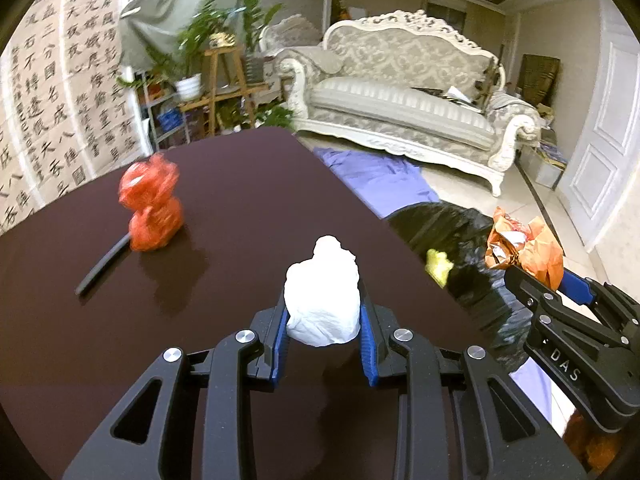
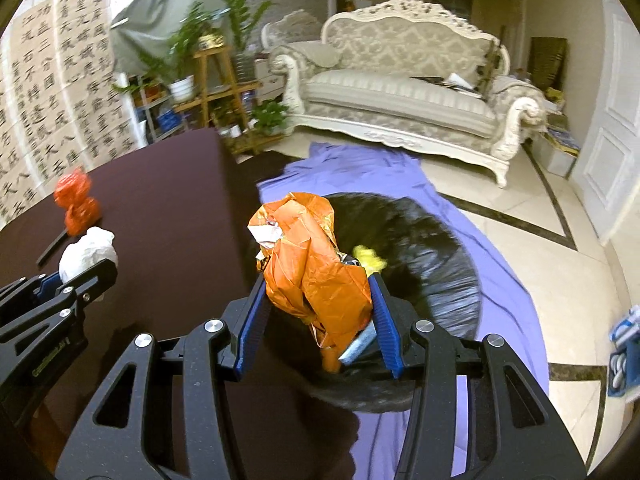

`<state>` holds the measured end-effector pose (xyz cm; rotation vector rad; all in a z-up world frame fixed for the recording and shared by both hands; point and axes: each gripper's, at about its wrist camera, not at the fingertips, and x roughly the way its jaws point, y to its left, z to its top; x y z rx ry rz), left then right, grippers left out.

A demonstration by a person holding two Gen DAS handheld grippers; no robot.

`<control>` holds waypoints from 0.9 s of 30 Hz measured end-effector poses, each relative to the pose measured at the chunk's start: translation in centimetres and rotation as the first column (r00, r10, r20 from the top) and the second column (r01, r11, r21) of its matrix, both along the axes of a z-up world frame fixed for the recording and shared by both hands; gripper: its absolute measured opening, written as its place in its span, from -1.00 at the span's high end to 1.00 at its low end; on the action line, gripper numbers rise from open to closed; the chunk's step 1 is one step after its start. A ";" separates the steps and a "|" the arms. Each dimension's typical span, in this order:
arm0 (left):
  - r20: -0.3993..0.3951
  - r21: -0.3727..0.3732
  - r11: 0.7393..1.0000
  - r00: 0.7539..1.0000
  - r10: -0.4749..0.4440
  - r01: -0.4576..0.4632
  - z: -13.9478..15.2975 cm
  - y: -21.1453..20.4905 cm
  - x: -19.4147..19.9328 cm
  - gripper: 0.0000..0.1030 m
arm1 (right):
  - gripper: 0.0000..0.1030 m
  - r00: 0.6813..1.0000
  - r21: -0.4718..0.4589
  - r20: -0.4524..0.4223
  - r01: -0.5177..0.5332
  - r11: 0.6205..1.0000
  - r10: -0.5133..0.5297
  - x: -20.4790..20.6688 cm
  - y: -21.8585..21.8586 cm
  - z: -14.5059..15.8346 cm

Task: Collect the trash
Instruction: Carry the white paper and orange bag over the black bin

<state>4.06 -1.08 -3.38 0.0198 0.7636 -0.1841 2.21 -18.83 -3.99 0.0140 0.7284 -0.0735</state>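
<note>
Between left gripper [image 1: 324,312] jaws: white crumpled tissue wad [image 1: 322,304], soft matt paper. Between right gripper [image 2: 318,316] jaws: orange wrapper [image 2: 316,264], crinkled glossy foil-plastic. Below them, black bin bag [image 2: 432,272], shiny wrinkled plastic. Tabletop [image 1: 240,208] smooth dark semi-gloss. Ahead-left, red bag [image 1: 152,204], glossy crumpled plastic.

The place is a home living room. An ornate carved cream sofa [image 1: 404,92] with grey patterned upholstery stands against the far wall, and a matching armchair [image 1: 290,32] sits behind it. Large sheets of Chinese calligraphy [image 1: 68,92] hang on the left wall. Potted green plants [image 1: 208,36] crowd a wooden plant stand [image 1: 224,88] past the far edge of the dark worktop [image 1: 240,184]. The floor is polished cream tile with a dark inlaid border [image 2: 516,220], and a white panelled door [image 1: 604,132] closes the right side.
</note>
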 end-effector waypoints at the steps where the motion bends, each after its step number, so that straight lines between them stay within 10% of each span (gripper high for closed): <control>1: 0.007 0.002 1.000 1.000 -0.008 0.008 0.1 -0.5 0.1 0.42 | 0.08 1.000 -0.002 0.005 0.013 1.000 -0.013 0.1 -0.5 0.1; 27: 0.024 0.046 0.997 0.998 -0.065 0.064 -0.6 -6.7 4.3 0.42 | 0.08 0.992 0.011 0.015 0.128 0.992 -0.128 2.9 -4.9 -1.2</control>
